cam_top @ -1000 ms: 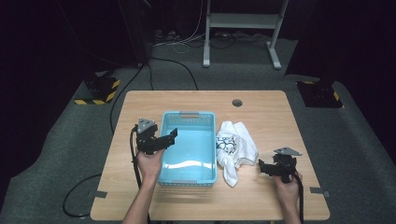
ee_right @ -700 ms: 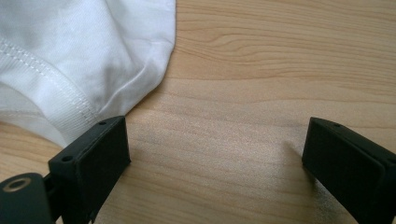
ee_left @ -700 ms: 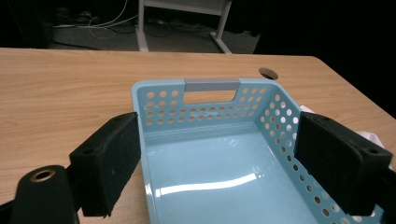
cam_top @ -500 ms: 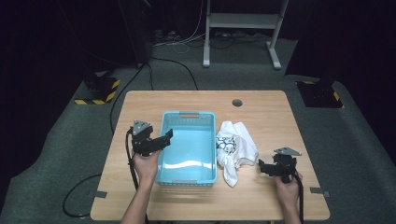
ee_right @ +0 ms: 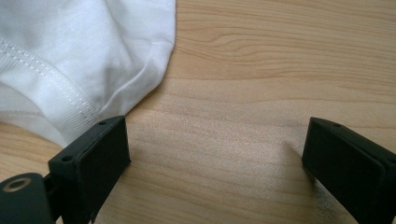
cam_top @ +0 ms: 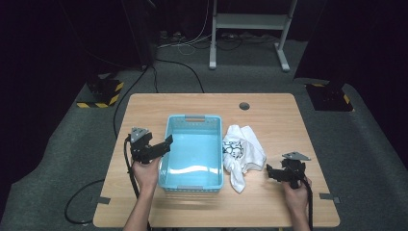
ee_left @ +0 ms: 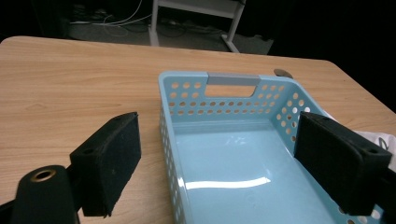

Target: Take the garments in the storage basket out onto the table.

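Drawn back slightly toward the person, the left gripper (cam_top: 163, 146) hovers wide open at the blue basket's (cam_top: 193, 177) left wall. Beside the white shirt (cam_top: 244, 153) on the table (cam_top: 274, 115), the right gripper (cam_top: 270, 172) also gapes, holding nothing.

The left claw (ee_left: 224, 163) stands wide open, its jaws straddling the near left wall of the light-blue basket (ee_left: 233, 105) on the wooden tabletop (ee_left: 79, 88); white cloth (ee_left: 380, 140) lies right.

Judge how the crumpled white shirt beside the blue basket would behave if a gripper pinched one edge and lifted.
The white shirt lies in loose folds, so it would probably droop and unfold rather than hold shape. Its thin stitched hem suggests it is light. On the wooden table it would likely drag and bunch, not roll.
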### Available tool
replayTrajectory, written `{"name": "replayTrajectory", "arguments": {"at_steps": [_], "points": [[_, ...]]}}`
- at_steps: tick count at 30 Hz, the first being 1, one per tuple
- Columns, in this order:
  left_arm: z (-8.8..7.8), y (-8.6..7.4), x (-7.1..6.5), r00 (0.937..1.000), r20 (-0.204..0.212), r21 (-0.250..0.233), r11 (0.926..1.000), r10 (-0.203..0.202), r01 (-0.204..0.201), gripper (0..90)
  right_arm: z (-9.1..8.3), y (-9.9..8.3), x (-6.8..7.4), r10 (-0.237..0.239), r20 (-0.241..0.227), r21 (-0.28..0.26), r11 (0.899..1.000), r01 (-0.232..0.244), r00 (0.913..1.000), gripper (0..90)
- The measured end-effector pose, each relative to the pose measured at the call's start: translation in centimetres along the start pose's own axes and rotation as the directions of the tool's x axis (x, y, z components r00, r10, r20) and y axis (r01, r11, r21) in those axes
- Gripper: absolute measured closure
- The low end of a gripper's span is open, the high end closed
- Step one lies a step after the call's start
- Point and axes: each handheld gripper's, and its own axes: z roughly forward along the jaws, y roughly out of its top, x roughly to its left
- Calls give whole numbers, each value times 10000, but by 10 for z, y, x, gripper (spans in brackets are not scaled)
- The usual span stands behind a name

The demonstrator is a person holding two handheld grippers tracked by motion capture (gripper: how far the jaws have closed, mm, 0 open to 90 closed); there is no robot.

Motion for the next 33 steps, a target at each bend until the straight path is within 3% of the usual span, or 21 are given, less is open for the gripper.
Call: {"name": "replayTrajectory", "arguments": {"at_steps": [18, 33], "points": [[-8, -8, 12, 9991, -329, -162, 9995, -275, 270, 153, 0, 0, 0, 1, 0, 0, 10000, -1, 10000, 70], [-11, -19, 20, 9972, -547, -15, 9987, -515, 515, 153, 0, 0, 0, 2, 4, 0, 10000, -2, 10000, 70]]}}
